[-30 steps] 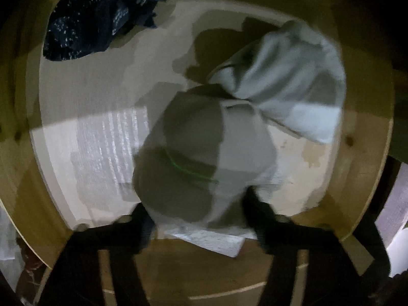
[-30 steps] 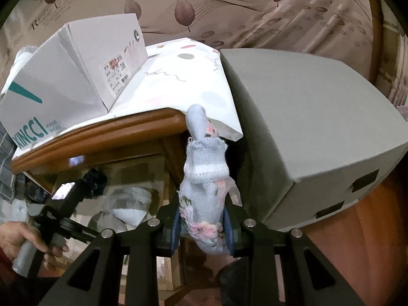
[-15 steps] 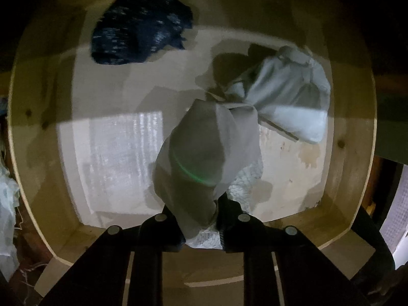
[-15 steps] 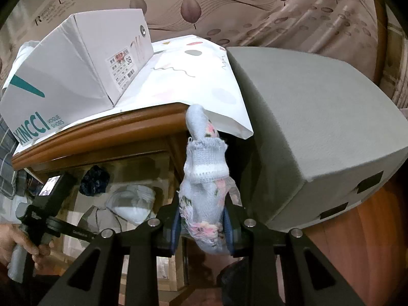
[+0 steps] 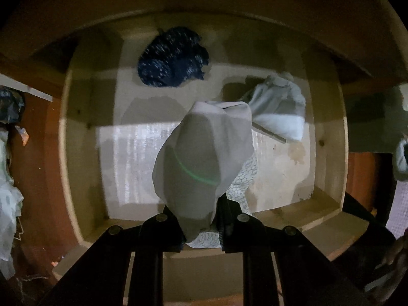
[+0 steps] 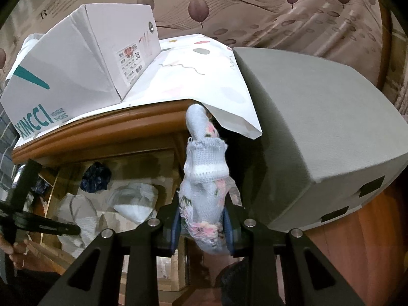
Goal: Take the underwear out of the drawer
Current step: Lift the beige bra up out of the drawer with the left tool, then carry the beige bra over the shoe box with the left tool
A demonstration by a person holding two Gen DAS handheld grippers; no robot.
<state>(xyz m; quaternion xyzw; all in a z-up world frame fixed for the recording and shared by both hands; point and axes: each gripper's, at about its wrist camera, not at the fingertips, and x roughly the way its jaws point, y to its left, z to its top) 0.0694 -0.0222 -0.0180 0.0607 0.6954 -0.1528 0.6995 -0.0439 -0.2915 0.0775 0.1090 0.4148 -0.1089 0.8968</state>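
Observation:
My left gripper (image 5: 200, 225) is shut on grey underwear (image 5: 204, 158) and holds it above the open wooden drawer (image 5: 76, 137). A dark blue speckled garment (image 5: 173, 63) lies at the drawer's back. A pale grey-white garment (image 5: 278, 109) lies at its right. My right gripper (image 6: 202, 229) is shut on light blue floral underwear (image 6: 204, 183), held up beside the cabinet. The drawer (image 6: 54, 186), the left gripper (image 6: 38, 225) and its grey underwear (image 6: 81, 214) show at lower left in the right wrist view.
A white shoe box (image 6: 76, 76) sits on a patterned cloth (image 6: 193, 76) on the wooden cabinet top (image 6: 102, 132). A large grey box (image 6: 318, 137) stands right of it. Red-brown floor (image 5: 28, 178) and pale fabric (image 5: 7, 204) lie left of the drawer.
My left gripper closed on the grey underwear and lifted it up and back, away from the drawer floor. My right gripper keeps its hold and has barely shifted.

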